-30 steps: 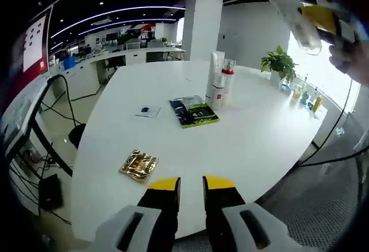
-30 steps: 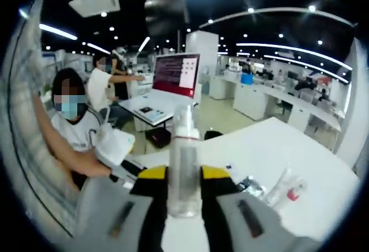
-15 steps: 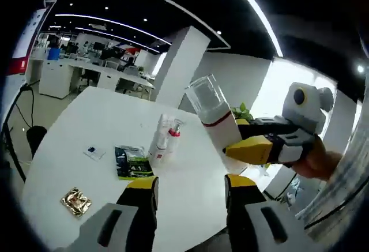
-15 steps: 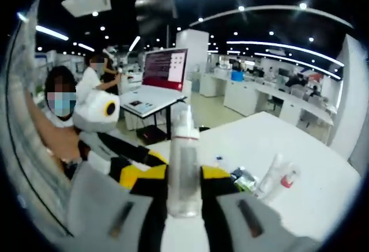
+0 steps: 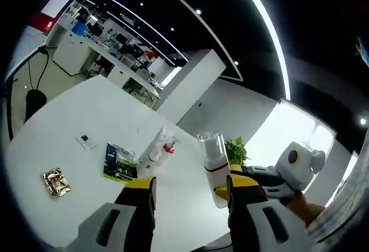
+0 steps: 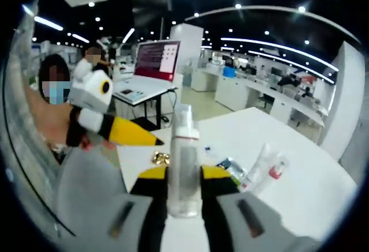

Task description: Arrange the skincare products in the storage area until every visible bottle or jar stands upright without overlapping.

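R tool point(image 6: 184, 177) clamps clear bottle point(image 6: 184, 160); L tool point(image 5: 190, 187) wide open.

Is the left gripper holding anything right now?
No, the left gripper is open with nothing between its jaws; the clear bottle sits in the right gripper.

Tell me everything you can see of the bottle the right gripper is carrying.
The bottle is tall, slim and clear or frosted, with a white pump-style top in the right gripper view. In the left gripper view it shows a clear cap, a thin red band and a white lower body. The right gripper clamps it on both sides, holding it roughly upright in the air above the white table, touching nothing else. Contents cannot be made out.
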